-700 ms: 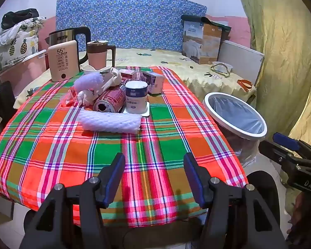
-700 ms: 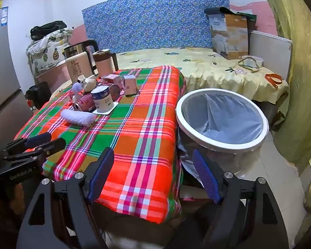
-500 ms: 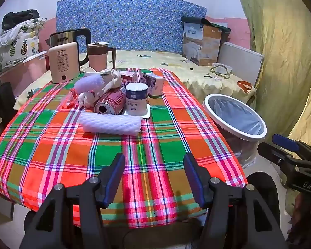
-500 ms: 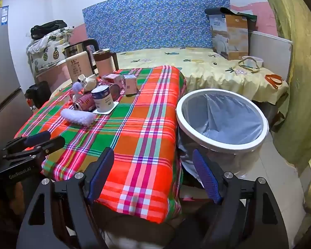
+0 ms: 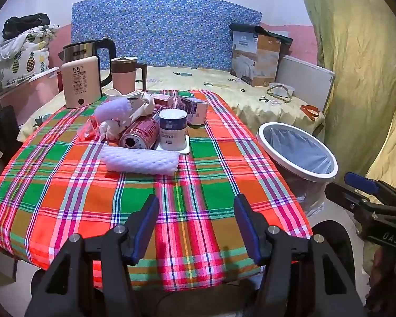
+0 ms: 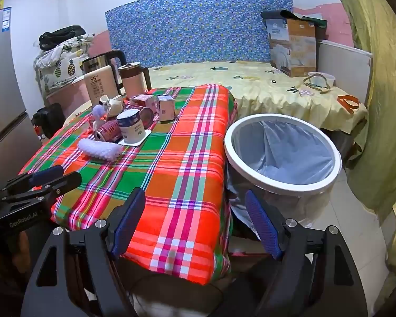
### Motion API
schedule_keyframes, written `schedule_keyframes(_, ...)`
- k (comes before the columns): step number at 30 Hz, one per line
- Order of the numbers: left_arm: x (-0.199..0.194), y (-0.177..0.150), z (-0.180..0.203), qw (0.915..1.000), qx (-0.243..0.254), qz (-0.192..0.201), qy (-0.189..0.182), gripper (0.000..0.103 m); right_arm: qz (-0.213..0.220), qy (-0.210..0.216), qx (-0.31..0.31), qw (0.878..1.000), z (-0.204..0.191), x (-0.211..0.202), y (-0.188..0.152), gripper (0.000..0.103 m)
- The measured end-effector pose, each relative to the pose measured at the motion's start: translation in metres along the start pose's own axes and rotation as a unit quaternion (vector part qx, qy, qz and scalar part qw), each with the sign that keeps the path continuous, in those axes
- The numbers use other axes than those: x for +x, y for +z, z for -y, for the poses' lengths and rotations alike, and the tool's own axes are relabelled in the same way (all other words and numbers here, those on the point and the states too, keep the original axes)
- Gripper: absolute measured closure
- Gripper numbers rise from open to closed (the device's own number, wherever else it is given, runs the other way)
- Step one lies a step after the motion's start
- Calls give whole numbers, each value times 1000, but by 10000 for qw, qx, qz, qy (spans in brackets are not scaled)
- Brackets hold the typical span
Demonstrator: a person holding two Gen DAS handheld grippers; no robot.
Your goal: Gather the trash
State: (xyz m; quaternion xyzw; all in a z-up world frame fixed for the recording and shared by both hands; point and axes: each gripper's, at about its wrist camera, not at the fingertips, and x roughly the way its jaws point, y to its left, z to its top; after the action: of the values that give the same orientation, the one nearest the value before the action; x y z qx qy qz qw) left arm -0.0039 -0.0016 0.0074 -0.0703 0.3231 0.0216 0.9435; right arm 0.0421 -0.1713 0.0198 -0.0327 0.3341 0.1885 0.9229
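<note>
A pile of trash lies on the plaid tablecloth (image 5: 198, 192): a white foam net sleeve (image 5: 140, 159), a red drink can (image 5: 141, 134) on its side, a white cup (image 5: 173, 129) on a lid, crumpled paper (image 5: 124, 116) and small cartons (image 5: 195, 108). The white-rimmed bin (image 5: 298, 153) with a blue liner stands right of the table. My left gripper (image 5: 196, 216) is open and empty over the table's near edge. My right gripper (image 6: 195, 214) is open and empty, near the table's corner and the bin (image 6: 282, 155). The foam sleeve (image 6: 100, 149) and cup (image 6: 130, 128) also show in the right wrist view.
A kettle (image 5: 89, 60), a beige heater base (image 5: 80, 82) and a pink jug (image 5: 125, 74) stand at the table's back left. A bed (image 5: 237, 92) with a cardboard box (image 5: 256, 58) lies behind. A yellow curtain (image 5: 356, 66) hangs on the right.
The left wrist view has shifted slightly, so the table and trash sit a little lower in the frame. Both grippers stay open and the trash has not moved.
</note>
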Motion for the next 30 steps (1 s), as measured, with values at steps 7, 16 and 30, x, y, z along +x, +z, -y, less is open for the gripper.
schedule_keyframes(7, 0, 0, 0, 10000, -1, 2, -19, 42, 35, -2, -8, 10000, -1, -1, 2, 24)
schedule_keyframes(16, 0, 0, 1, 10000, 1, -1, -23, 42, 29, 5, 0, 10000, 0, -2, 1, 24)
schedule_keyframes(30, 0, -2, 2, 10000, 3, -9, -47, 42, 16, -2, 1, 10000, -1, -2, 0, 24)
